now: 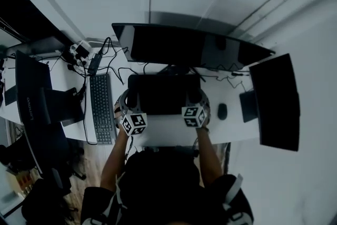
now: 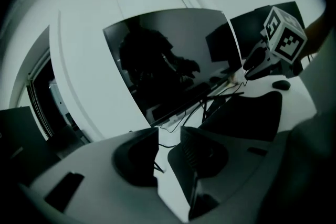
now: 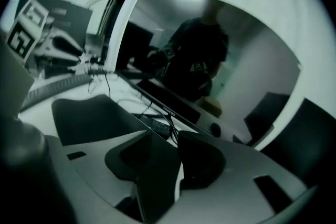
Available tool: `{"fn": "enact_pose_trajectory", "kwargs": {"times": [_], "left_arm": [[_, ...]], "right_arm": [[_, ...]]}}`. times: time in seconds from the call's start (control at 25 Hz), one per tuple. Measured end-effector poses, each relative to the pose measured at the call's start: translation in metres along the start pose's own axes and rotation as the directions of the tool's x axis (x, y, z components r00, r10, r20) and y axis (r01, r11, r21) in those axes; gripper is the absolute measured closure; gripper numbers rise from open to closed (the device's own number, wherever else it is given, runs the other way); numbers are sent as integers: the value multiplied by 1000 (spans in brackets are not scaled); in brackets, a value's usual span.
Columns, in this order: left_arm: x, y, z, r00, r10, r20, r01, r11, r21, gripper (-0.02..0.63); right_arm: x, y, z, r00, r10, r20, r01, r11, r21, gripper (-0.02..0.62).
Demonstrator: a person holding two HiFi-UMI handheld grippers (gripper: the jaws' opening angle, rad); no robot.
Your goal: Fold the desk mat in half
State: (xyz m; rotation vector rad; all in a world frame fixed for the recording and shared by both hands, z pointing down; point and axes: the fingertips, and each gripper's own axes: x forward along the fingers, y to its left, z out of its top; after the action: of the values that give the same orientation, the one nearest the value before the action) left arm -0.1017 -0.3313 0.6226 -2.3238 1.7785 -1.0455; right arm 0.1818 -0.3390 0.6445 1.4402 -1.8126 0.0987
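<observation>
The black desk mat [image 1: 163,93] lies on the white desk [image 1: 168,131] in front of the monitor, and both grippers sit at its near corners. My left gripper [image 1: 128,109] is at the near left corner. In the left gripper view its jaws stand apart with bare white desk showing in the gap [image 2: 169,157], and the mat [image 2: 247,115] lies just right of the right-hand jaw. My right gripper [image 1: 197,106] is at the near right corner. Its jaws [image 3: 167,162] straddle a dark edge of the mat [image 3: 89,115], with a pale sliver left beside one jaw.
A wide monitor [image 1: 184,45] stands behind the mat, with cables [image 1: 113,60] trailing at its foot. A keyboard [image 1: 102,108] lies left of the mat and a mouse [image 1: 222,111] to its right. A second screen [image 1: 276,100] stands at the far right, and a laptop [image 1: 31,92] at the left.
</observation>
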Motion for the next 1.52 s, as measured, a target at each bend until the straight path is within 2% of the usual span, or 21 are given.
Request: {"fn": "enact_pose_trajectory", "kwargs": {"times": [0.12, 0.28, 0.4, 0.56, 0.72, 0.88, 1.04, 1.2, 1.32, 1.52], "left_arm": [[-45, 6, 14, 995, 10, 99, -4, 998, -66, 528], [-108, 9, 30, 977, 16, 211, 17, 988, -154, 593], [-152, 14, 45, 962, 4, 272, 54, 977, -204, 599], [-199, 10, 52, 941, -46, 335, 143, 952, -270, 600], [-234, 0, 54, 929, -79, 362, 203, 926, -318, 599], [-261, -13, 62, 920, -91, 382, 223, 922, -317, 600], [-287, -31, 78, 915, -93, 393, 252, 892, -376, 600], [-301, -47, 94, 914, -68, 399, 233, 895, -380, 598], [-312, -56, 103, 913, -43, 406, 221, 888, -403, 600], [-324, -79, 114, 917, -39, 398, 212, 892, -400, 599]], "right_arm": [[-44, 6, 10, 999, -9, 37, 5, 994, 114, 462], [-106, 20, 20, 994, -11, 111, -18, 967, 255, 505], [-149, 31, 27, 985, -11, 173, -49, 941, 334, 533], [-201, 43, 30, 972, -18, 235, -78, 916, 393, 563], [-242, 48, 24, 959, -37, 283, -90, 902, 422, 581], [-277, 49, 22, 942, -39, 332, -123, 883, 454, 588], [-302, 47, 14, 935, -21, 353, -160, 866, 474, 588], [-320, 36, 3, 932, -4, 363, -184, 857, 482, 588], [-332, 28, -3, 926, 9, 376, -194, 868, 457, 588], [-349, 10, -12, 906, 12, 423, -213, 877, 431, 588]]}}
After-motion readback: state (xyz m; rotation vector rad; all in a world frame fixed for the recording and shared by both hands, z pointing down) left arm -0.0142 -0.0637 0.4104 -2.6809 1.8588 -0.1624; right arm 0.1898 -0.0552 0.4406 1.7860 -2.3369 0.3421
